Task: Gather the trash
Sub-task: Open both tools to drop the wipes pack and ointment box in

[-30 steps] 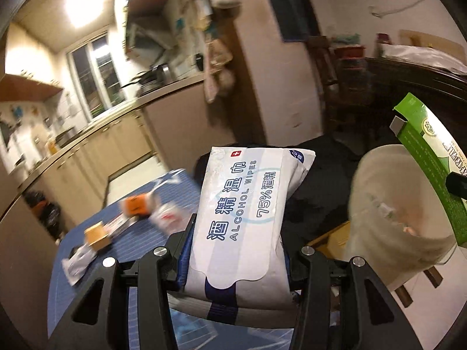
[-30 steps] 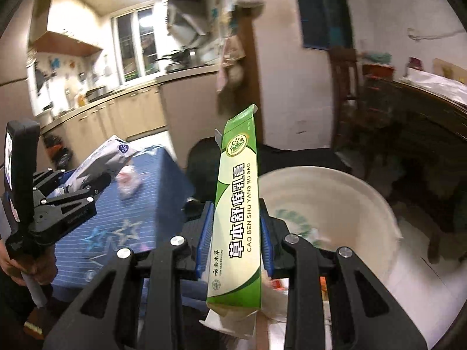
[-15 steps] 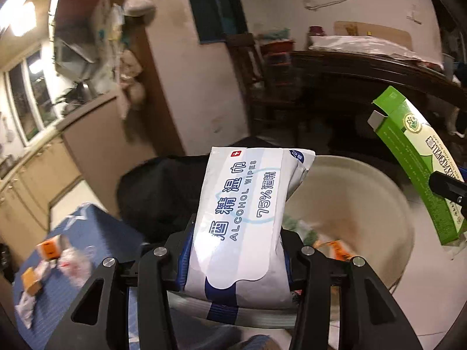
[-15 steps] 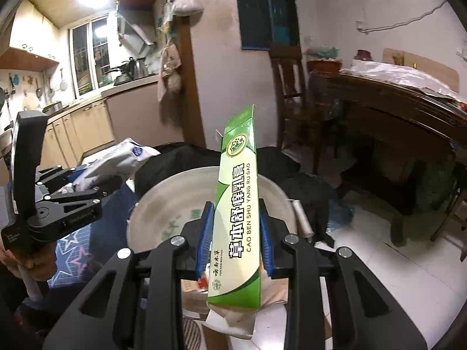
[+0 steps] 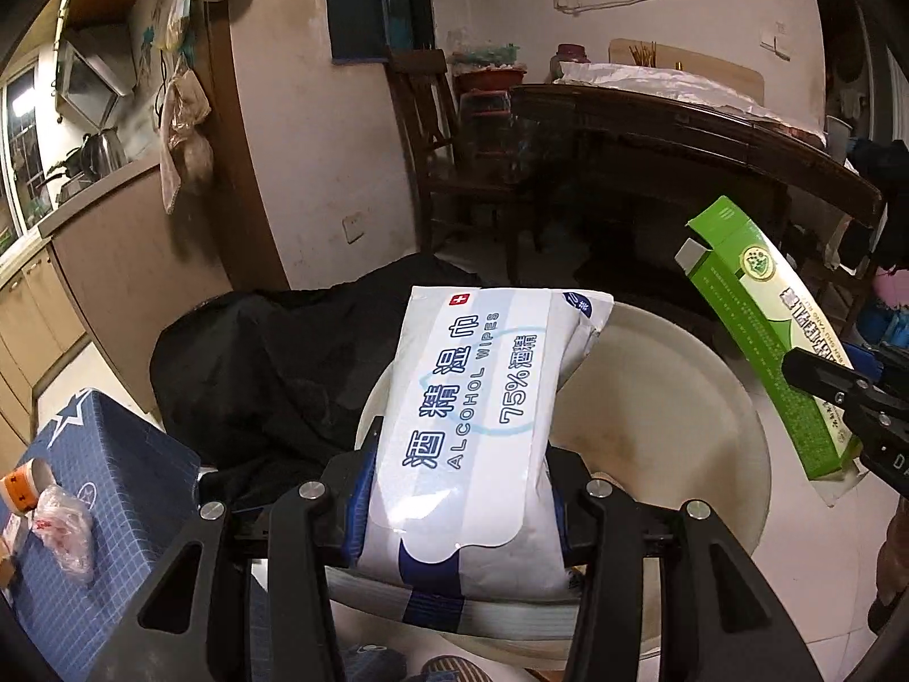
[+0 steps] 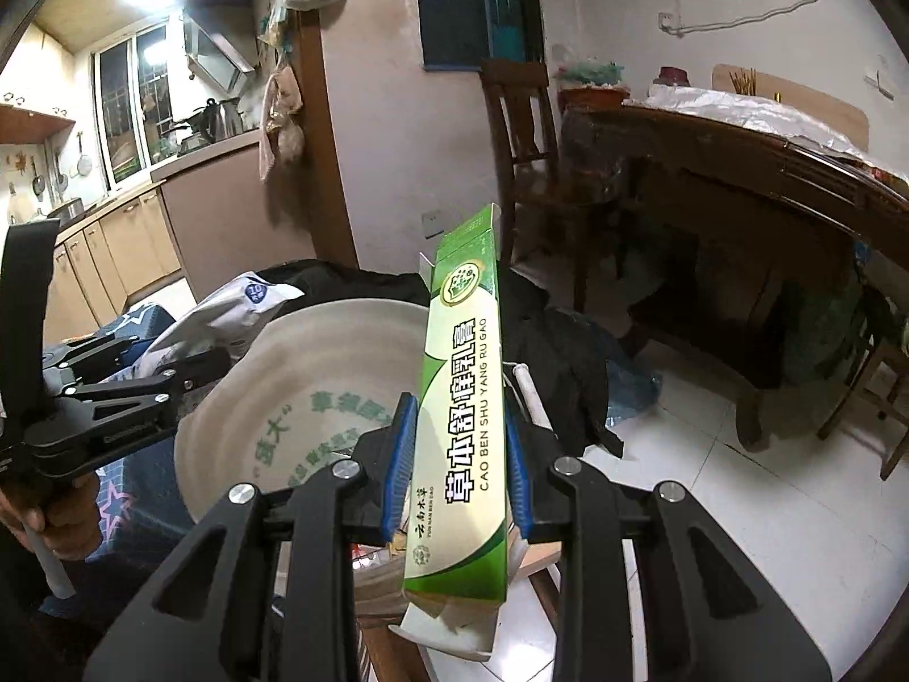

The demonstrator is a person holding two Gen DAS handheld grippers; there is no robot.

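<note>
Over the pale bin (image 5: pixel 670 398), the left gripper (image 5: pixel 460 489) clamps a wipes pack (image 5: pixel 471 409); at 3 o'clock the right gripper (image 6: pixel 460 454) pinches a green box (image 6: pixel 463 415) (white tiled floor (image 6: pixel 710 500) beyond, blue tablecloth (image 5: pixel 108 454) at 8).

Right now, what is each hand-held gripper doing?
Left hand-held gripper: closed on the white alcohol wipes pack.
Right hand-held gripper: closed on the long green cardboard box.

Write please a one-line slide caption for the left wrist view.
Left gripper holds an alcohol wipes pack over the white bucket; green box at right.
</note>
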